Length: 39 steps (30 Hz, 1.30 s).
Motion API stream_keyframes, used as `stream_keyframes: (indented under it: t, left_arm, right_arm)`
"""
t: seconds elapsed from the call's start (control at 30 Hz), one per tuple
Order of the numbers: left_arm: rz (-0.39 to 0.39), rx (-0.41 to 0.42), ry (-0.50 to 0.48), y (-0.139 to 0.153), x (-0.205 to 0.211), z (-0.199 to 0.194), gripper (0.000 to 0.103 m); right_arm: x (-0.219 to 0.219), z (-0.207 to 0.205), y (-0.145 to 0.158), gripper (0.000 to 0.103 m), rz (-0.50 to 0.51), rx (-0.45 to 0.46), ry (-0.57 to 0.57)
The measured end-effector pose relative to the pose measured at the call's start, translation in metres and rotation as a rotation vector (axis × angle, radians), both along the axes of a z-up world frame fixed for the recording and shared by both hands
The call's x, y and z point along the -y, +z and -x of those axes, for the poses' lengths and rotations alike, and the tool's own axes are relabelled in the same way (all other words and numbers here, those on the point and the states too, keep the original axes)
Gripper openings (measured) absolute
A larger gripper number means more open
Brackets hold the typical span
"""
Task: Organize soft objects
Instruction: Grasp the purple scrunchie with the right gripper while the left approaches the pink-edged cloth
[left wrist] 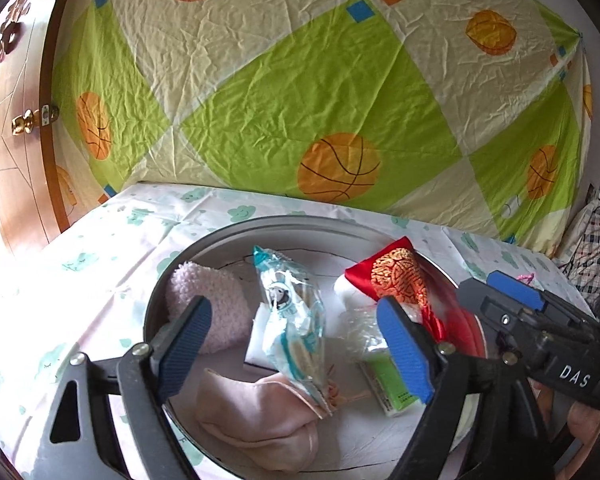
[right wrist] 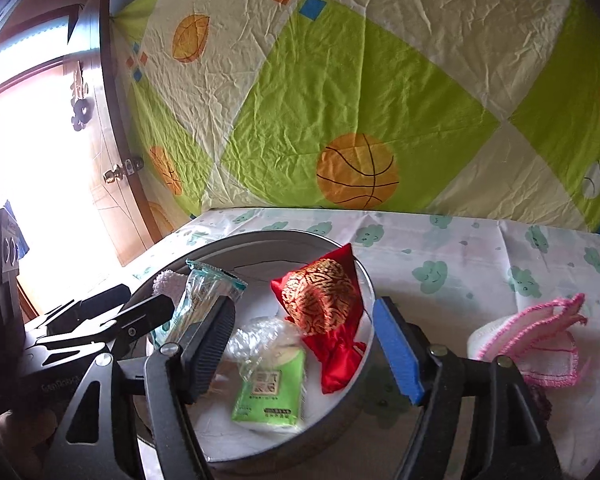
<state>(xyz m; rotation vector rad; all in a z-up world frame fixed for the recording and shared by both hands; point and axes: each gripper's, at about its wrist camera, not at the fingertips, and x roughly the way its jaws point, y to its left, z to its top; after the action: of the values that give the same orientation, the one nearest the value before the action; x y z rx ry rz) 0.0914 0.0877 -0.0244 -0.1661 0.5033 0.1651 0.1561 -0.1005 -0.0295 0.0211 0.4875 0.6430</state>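
Satin-red pouch point(right wrist: 324, 304), gold-embroidered and plump, lies in the round grey tray point(right wrist: 364, 280) at the counter's left edge beside crinkly packets; left gripper point(left wrist: 296, 344) and right gripper point(right wrist: 304, 344) gape empty.

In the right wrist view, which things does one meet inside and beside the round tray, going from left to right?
Teal-edged clear packet → green tissue pack → red and gold pouch → tray rim → pink-edged cloth, outside the tray.
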Motion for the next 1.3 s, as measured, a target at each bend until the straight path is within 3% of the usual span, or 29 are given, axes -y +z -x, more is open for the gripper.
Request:
stream_keyframes:
  t: [0.1,0.2,0.43,0.9,0.93,1.0,1.2,1.3]
  left_arm:
    - [-0.031,0.018,-0.023,0.002,0.018,0.005,0.097]
    - [-0.047,0.039,-0.056,0.002,0.040,0.007,0.098]
    - [-0.067,0.015,-0.128,-0.005,0.090,-0.008,0.101]
    - [-0.095,-0.017,-0.159,-0.011,0.119,-0.020,0.102]
    - [-0.095,-0.020,-0.160,-0.012,0.120,-0.021,0.102]
    - [-0.093,-0.029,-0.162,-0.013,0.121,-0.024,0.102]
    - [-0.101,-0.037,-0.172,-0.014,0.127,-0.026,0.102]
    - [-0.099,-0.032,-0.180,-0.011,0.130,-0.027,0.102]
  right_arm:
    - [0.024,0.007,-0.004,0.074,0.038,0.012,-0.049]
    - [0.055,0.007,-0.011,0.075,0.073,0.000,-0.115]
    - [0.106,-0.004,-0.034,0.075,0.127,-0.096,-0.235]
    - [0.097,-0.040,-0.055,0.075,0.220,-0.253,-0.248]
    - [0.098,-0.042,-0.057,0.072,0.222,-0.268,-0.249]
    - [0.101,-0.045,-0.059,0.050,0.211,-0.284,-0.262]
    - [0.112,-0.040,-0.059,0.039,0.183,-0.285,-0.246]
    - [0.120,-0.030,-0.057,0.039,0.178,-0.269,-0.247]
